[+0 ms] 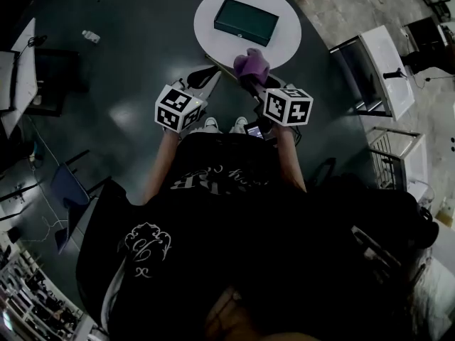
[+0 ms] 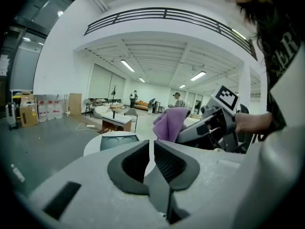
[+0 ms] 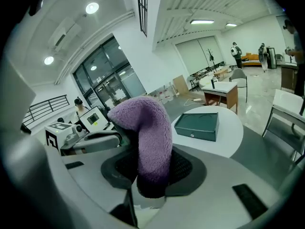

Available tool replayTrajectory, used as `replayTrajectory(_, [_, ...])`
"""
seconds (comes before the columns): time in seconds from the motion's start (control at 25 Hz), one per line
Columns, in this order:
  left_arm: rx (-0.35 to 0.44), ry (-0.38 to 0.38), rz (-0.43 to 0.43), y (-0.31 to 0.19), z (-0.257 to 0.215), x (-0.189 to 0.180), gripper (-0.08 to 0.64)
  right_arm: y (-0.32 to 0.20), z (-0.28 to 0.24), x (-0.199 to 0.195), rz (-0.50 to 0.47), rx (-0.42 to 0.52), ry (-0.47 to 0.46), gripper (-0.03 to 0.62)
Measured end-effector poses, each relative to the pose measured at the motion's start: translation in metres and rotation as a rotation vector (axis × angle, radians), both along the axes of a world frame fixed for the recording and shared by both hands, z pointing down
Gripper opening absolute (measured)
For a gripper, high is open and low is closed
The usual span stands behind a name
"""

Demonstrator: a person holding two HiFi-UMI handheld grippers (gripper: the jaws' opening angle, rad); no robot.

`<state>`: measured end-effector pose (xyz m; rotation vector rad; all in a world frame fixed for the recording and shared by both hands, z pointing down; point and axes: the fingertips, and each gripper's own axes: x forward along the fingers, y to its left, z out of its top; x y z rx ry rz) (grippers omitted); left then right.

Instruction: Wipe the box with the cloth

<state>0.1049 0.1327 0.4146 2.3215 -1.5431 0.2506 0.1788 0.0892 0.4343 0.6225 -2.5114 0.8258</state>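
Pinching cloth [image 3: 145, 128] (between jaws): right gripper [image 3: 151, 171]

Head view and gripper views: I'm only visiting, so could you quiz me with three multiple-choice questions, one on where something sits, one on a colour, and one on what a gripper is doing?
1. Where is the box?
A. on the round table
B. on the floor
C. on a shelf

2. What colour is the cloth?
A. white
B. yellow
C. purple

3. What is the right gripper doing?
A. open and empty
B. shut on the cloth
C. gripping the box

Answers:
1 A: the head view shows the box lying on the white tabletop.
2 C: the right gripper view shows purple fleece.
3 B: its jaws pinch the cloth, while the box lies apart on the table.
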Motion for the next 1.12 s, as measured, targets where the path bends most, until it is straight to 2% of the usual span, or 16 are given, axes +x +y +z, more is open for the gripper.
replayTrajectory(0.24, [-0.008, -0.014, 0.027, 0.012, 0.005, -0.024, 0.025, 0.0, 0.0, -0.011, 0.083, -0.012, -0.021, 0.11])
replayTrajectory(0.4, [-0.023, 0.007, 0.029, 0.018, 0.012, -0.042, 0.023, 0.0, 0.002, -0.018, 0.125, -0.023, -0.01, 0.11])
replayTrajectory(0.6, [-0.028, 0.044, 0.041, 0.015, 0.018, -0.041, 0.023, -0.011, 0.004, -0.006, 0.172, -0.031, 0.017, 0.11])
replayTrajectory(0.84, [-0.047, 0.06, 0.053, -0.004, 0.027, -0.041, 0.025, -0.048, 0.01, 0.002, 0.203, -0.026, 0.063, 0.11])
replayTrajectory(1.12, [-0.073, 0.045, 0.036, -0.038, 0.033, -0.064, 0.025, -0.113, 0.03, -0.022, 0.172, -0.007, 0.13, 0.11])
